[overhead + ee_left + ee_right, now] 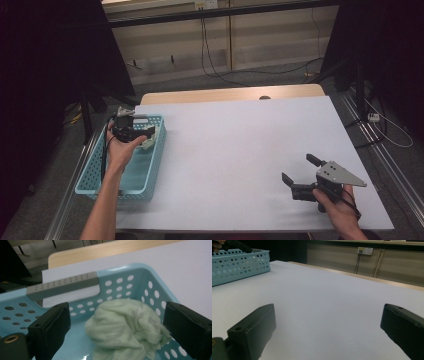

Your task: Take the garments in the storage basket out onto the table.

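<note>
- High view: left gripper [131, 131], jaws apart, hovers over the crumpled pale-green cloth [125, 327] in the perforated light-blue plastic basket [150, 172] (far-left).
- Right gripper [300, 175], jaws spread, rests near-right on the white table [240, 160].

Wooden table [225, 94] under a white sheet [240, 160], 1 blue basket [152, 165] at its left edge, cloth [125, 327] inside
</note>
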The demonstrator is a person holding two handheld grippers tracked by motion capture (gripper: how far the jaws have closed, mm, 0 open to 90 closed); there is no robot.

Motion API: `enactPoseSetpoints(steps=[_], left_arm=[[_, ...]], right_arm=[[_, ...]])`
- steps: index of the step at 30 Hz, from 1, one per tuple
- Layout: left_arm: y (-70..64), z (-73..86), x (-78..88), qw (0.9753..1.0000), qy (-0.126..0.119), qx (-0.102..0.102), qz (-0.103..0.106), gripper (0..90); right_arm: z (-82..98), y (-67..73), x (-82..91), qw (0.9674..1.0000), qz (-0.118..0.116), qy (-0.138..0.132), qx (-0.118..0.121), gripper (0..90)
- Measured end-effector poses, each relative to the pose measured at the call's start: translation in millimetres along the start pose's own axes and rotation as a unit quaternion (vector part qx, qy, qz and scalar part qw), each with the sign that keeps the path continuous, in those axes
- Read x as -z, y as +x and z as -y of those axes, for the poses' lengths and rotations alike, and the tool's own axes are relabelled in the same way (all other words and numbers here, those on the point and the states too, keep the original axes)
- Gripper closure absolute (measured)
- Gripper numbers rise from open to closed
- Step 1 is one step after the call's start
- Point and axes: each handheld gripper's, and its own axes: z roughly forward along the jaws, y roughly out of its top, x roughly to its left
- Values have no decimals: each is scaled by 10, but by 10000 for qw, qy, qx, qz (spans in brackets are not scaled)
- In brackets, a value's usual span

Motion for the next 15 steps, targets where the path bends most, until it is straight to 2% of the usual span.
enactPoseSetpoints(steps=[3, 6, 7, 10, 14, 15], left_arm=[[7, 24, -55, 9999, 134, -31, -10, 102], [23, 43, -100, 9998, 194, 66, 49, 159], [33, 48, -109, 9997, 221, 57, 25, 150], [59, 75, -154, 9992, 314, 163, 207, 158], [54, 106, -202, 9987, 447, 197, 155, 158], [51, 106, -205, 9986, 494, 120, 131, 160]], right_arm=[[-2, 4, -2, 10000, -14, 3, 2, 0], [-1, 6, -7, 10000, -31, 9, 11, 0], [-1, 5, -8, 10000, -27, 7, 10, 0], [0, 4, -12, 10000, -27, 25, 8, 0], [2, 6, -13, 10000, -45, 39, 20, 0], [3, 6, -13, 10000, -48, 45, 15, 0]])
